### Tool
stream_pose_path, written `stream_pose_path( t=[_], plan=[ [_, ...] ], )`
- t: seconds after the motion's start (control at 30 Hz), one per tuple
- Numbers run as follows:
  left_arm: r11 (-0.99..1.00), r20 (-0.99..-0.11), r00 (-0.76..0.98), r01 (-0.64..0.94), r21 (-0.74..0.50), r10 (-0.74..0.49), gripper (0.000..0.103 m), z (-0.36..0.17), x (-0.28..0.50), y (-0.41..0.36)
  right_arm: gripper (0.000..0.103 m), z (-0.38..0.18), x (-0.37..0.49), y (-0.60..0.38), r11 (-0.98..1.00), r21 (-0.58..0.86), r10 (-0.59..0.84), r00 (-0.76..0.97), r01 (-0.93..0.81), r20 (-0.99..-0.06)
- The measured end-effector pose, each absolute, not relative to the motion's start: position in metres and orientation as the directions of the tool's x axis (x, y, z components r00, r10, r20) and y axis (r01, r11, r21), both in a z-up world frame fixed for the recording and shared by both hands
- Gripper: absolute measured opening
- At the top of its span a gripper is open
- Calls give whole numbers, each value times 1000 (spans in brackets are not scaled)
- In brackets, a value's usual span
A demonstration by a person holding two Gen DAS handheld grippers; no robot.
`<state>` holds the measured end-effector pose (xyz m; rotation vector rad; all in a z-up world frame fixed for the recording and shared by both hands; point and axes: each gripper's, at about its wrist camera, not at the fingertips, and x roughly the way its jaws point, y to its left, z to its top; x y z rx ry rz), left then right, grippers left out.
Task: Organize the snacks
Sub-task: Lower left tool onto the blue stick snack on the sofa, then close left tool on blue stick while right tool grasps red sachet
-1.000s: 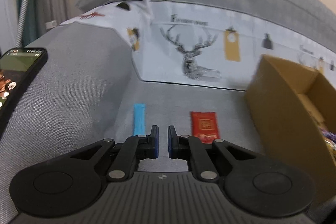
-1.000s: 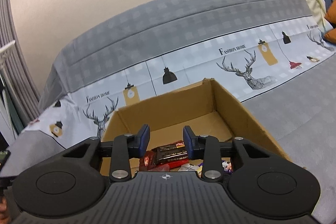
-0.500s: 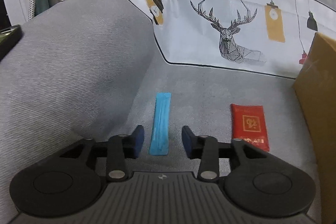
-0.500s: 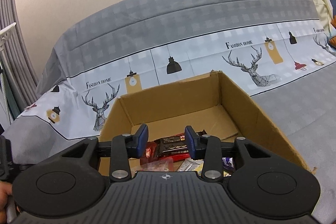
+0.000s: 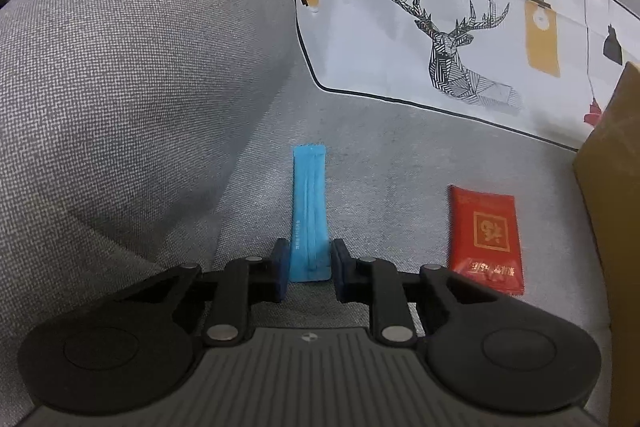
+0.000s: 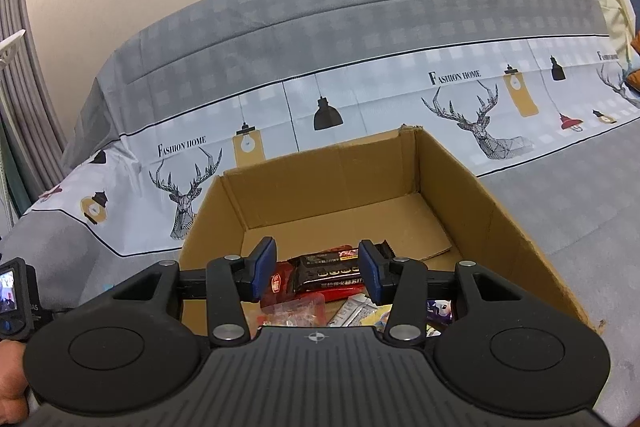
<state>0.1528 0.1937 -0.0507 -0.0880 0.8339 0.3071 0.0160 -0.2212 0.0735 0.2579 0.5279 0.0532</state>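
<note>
The left gripper (image 5: 308,273) straddled the near end of the thin blue stick-shaped sachet (image 5: 309,211) lying flat on the grey fabric sofa seat (image 5: 168,131), jaws narrowly apart, pads beside its edges; whether they touched, I couldn't tell. So slim a packet might buckle or slip out. The right gripper (image 6: 316,269) hung wide open and empty over the brown cardboard box (image 6: 492,203) of snacks

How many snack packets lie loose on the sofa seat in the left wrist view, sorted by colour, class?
Blue: 1, the blue stick packet, between the left tool's fingers.
Red: 1, the red packet, beside the cardboard box.
Total: 2.
</note>
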Motion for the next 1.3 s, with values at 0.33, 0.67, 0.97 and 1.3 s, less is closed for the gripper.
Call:
stream_pose_path(
  t=[0.33,0.67,0.97,1.3],
  plan=[
    [953,-692,693,-303,-24,203,4,-25,127,188,48,73,17,-215,972,234,118,860,1,-496],
    [922,-727,612,-380,76,312,42,-50,152,203,50,73,14,-211,977,215,112,862,-4,-495],
    [905,-752,624,-415,-91,211,23,-42,143,217,52,71,19,-211,977,215,109,854,3,-509],
    [866,-777,604,-471,-169,177,24,-36,89,178,52,73,25,-187,986,123,161,833,-113,-529]
  ],
)
